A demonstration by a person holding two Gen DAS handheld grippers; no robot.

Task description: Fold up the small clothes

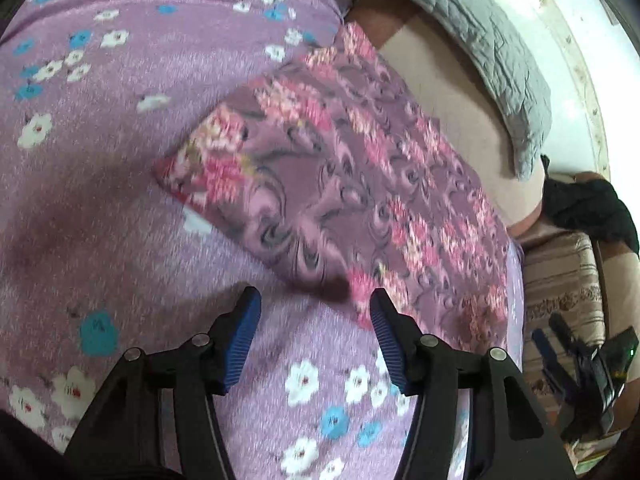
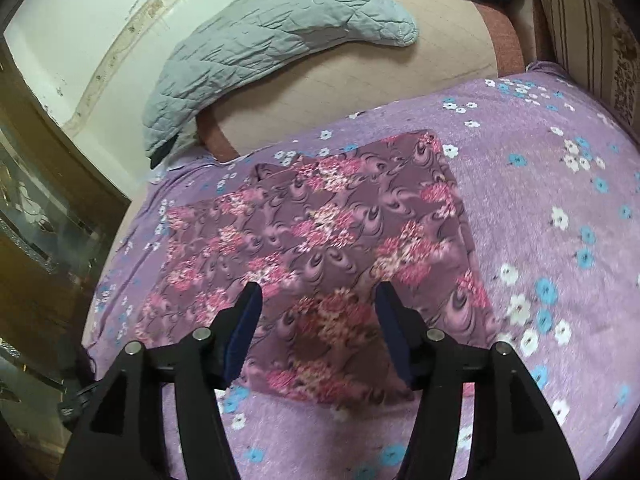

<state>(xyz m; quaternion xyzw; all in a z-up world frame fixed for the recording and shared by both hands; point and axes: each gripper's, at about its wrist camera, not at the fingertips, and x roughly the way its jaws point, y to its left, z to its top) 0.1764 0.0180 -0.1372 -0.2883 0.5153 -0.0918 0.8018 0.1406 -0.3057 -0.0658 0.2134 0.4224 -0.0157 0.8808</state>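
A small purple garment with pink flower print (image 1: 332, 184) lies flat, folded into a rough rectangle, on a purple flowered bedsheet (image 1: 100, 200). My left gripper (image 1: 316, 304) is open and empty, hovering just short of the garment's near corner. The garment also shows in the right wrist view (image 2: 320, 248). My right gripper (image 2: 318, 300) is open and empty above the garment's near half. The right gripper also shows in the left wrist view (image 1: 560, 344) at the far right edge.
A grey quilted blanket (image 2: 256, 52) lies on a beige mattress (image 2: 440, 64) behind the sheet. A dark cloth (image 1: 588, 208) sits at the bed's end by a striped cushion (image 1: 560, 292). A wooden cabinet (image 2: 44, 200) stands at the left.
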